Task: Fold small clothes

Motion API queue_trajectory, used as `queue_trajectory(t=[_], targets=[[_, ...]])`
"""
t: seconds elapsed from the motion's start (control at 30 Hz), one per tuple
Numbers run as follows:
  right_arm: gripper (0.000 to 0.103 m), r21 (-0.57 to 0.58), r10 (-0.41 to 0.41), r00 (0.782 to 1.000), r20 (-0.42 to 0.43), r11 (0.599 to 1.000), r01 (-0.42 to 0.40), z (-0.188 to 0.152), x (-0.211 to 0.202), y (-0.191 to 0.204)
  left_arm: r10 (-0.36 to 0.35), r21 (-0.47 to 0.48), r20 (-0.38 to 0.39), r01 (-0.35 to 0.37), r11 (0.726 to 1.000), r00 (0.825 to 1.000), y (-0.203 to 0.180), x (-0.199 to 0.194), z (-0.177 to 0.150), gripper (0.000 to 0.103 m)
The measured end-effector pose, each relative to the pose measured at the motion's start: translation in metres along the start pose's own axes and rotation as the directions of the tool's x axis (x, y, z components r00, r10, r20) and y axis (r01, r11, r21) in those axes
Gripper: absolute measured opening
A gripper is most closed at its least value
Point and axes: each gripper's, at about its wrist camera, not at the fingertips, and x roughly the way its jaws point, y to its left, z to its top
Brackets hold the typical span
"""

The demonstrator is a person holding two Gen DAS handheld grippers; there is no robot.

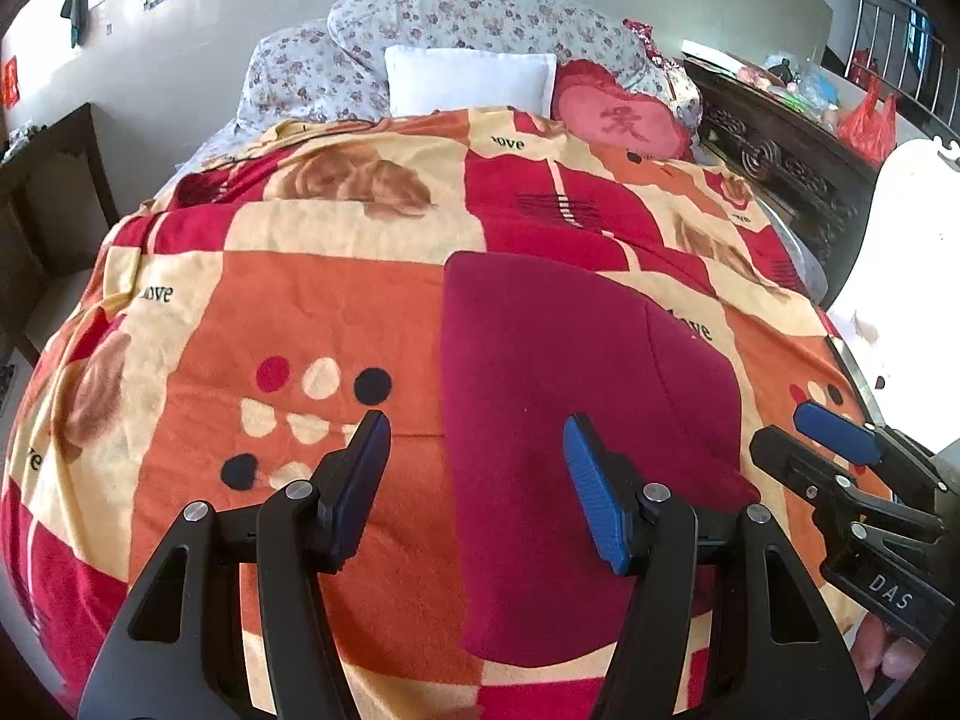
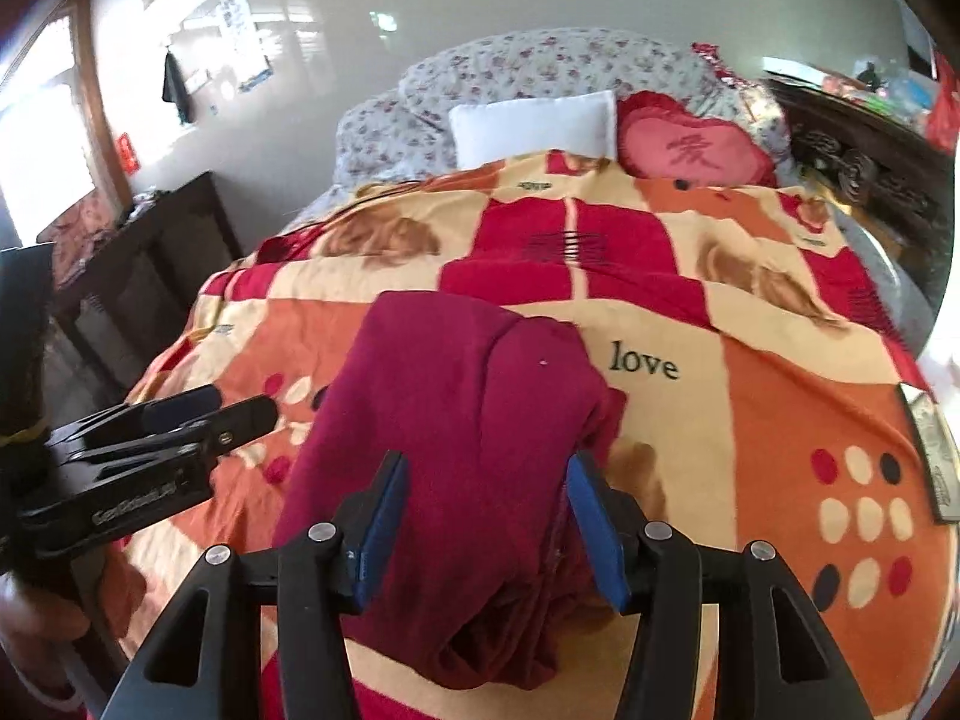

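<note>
A dark maroon garment [image 1: 576,420] lies folded in a long strip on the orange, red and cream blanket [image 1: 288,324]. My left gripper [image 1: 480,468] hovers open over the garment's left edge, with nothing between its fingers. In the right wrist view the garment [image 2: 456,396] runs away from me, its near end bunched up. My right gripper [image 2: 489,510] stands open astride that near end, and no pad clearly presses on the cloth. The left wrist view shows the right gripper [image 1: 786,429] just past the garment's right edge. The left gripper [image 2: 240,405] appears at the left of the right wrist view.
A white pillow [image 1: 468,84], a red heart cushion [image 1: 624,114] and floral bedding [image 1: 480,18] sit at the head of the bed. A dark carved cabinet [image 1: 780,150] stands to the right. Dark furniture [image 2: 150,264] stands to the left. A flat grey object [image 2: 936,456] lies at the bed's right edge.
</note>
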Motion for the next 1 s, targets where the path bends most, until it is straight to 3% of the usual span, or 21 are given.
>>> queue_trajectory(t=[0.07,0.2,1.0], targets=[[0.054,0.019,-0.001,1.000,0.000,1.000,0.001,0.000,0.001,0.000,0.000,-0.003,0.007,0.000,1.000,1.000,0.000,-0.003,0.000,0.060],[0.068,0.029,-0.008,1.000,0.009,1.000,0.008,0.000,0.000,0.002,-0.001,-0.013,0.012,0.001,1.000,1.000,0.001,-0.006,-0.002,0.060],[0.069,0.045,-0.004,0.999,-0.048,0.999,0.006,-0.004,0.014,0.003,0.009,-0.012,-0.015,-0.009,1.000,1.000,-0.003,0.003,-0.007,0.060]])
